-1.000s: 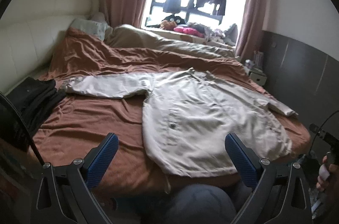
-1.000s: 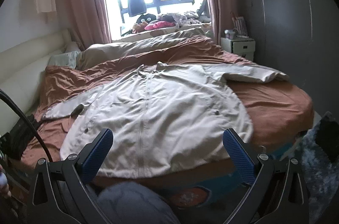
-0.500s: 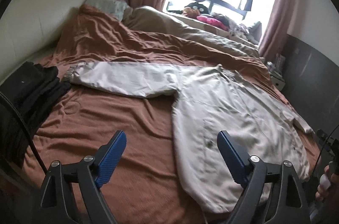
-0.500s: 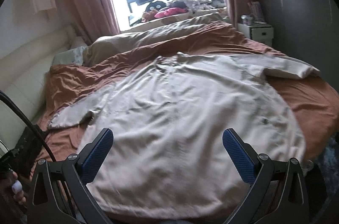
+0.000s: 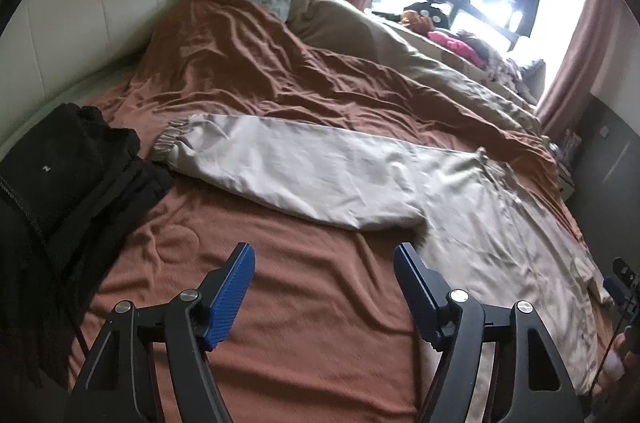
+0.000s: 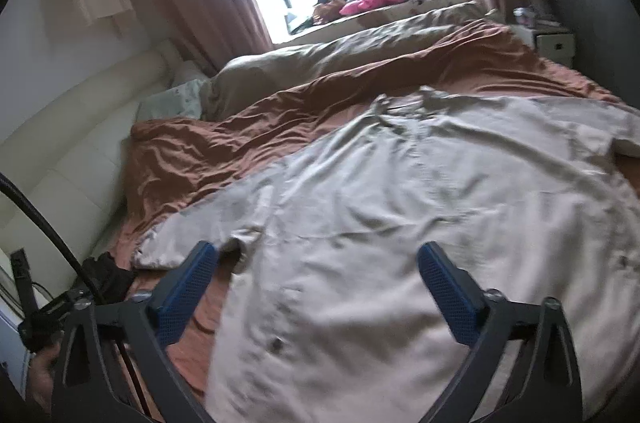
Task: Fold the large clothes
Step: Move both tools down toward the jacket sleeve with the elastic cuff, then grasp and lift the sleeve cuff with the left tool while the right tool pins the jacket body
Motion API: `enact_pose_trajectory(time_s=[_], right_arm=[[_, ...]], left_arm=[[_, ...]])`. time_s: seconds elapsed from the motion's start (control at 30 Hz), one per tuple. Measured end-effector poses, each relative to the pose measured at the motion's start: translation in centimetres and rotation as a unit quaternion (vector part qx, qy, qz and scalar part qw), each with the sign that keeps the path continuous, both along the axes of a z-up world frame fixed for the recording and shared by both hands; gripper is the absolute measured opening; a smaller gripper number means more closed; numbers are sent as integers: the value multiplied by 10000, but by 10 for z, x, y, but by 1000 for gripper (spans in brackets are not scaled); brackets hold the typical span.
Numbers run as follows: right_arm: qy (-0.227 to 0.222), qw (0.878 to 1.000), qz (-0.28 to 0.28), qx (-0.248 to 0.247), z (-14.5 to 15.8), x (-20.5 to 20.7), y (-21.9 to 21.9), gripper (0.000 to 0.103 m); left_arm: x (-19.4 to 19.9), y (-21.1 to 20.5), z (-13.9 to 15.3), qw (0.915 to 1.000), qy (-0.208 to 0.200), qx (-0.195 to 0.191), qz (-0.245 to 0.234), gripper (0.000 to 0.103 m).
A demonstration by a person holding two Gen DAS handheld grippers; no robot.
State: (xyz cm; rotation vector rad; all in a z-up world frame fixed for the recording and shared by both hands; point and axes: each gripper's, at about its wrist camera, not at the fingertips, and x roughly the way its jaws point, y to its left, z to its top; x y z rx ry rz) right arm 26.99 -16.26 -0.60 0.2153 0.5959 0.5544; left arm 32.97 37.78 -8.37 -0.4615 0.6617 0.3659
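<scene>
I have a gripper in each hand and a large beige jacket (image 5: 472, 207) lying flat, front up, on the rust-brown bedspread (image 5: 248, 71) ahead of me. My left gripper (image 5: 324, 283) hangs over bare bedspread with nothing between its blue pads; its jaws have just been closing in part, yet they are plainly apart and grip no cloth. The jacket's left sleeve (image 5: 288, 159) lies just beyond it, stretched out across my view, its long axis running from the gathered cuff (image 5: 170, 143) at the far left to the shoulder at the right, where it joins the body. So the sleeve lies crosswise to the way this gripper points, and the cuff is off to its left, close to a heap of black clothes (image 5: 68, 175) at the bed's left edge. My right gripper (image 6: 318, 287) is spread wide and empty too, its jaws having just narrowed a little, and it sits over the near part of the jacket's body (image 6: 400, 223), between the armpit fold on its left and the broad front panel on its right. The other sleeve runs off to the far right of that view. I judge the left hand is the nearer one to the outstretched sleeve, and that the coming move turns on reaching forward and left to that sleeve so it can be brought over the body.
</scene>
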Motion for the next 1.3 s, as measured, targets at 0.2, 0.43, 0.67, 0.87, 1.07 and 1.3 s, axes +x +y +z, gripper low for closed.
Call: enact_pose_trajectory(time_s=[0.2, 0.43, 0.67, 0.87, 1.07, 1.3], right_arm=[[289, 9989, 365, -106, -20, 47, 49, 79], [867, 9941, 655, -28, -42, 97, 80, 62], [1363, 9878, 741, -107, -53, 146, 101, 53], [1722, 9808, 913, 11, -61, 173, 124, 31], [2095, 9698, 1243, 131, -84, 197, 147, 21], [2543, 9543, 1497, 480, -103, 218, 172, 16]], left_arm=[[32, 44, -17, 9993, 148, -284, 210, 72], [64, 94, -57, 9950, 368, -713, 602, 72], [100, 132, -108, 9855, 727, -1088, 1082, 72], [127, 154, -138, 9786, 1017, -1154, 1363, 38], [134, 164, -122, 9786, 943, -1024, 1514, 6], [147, 148, -47, 9907, 525, -467, 1164, 3]])
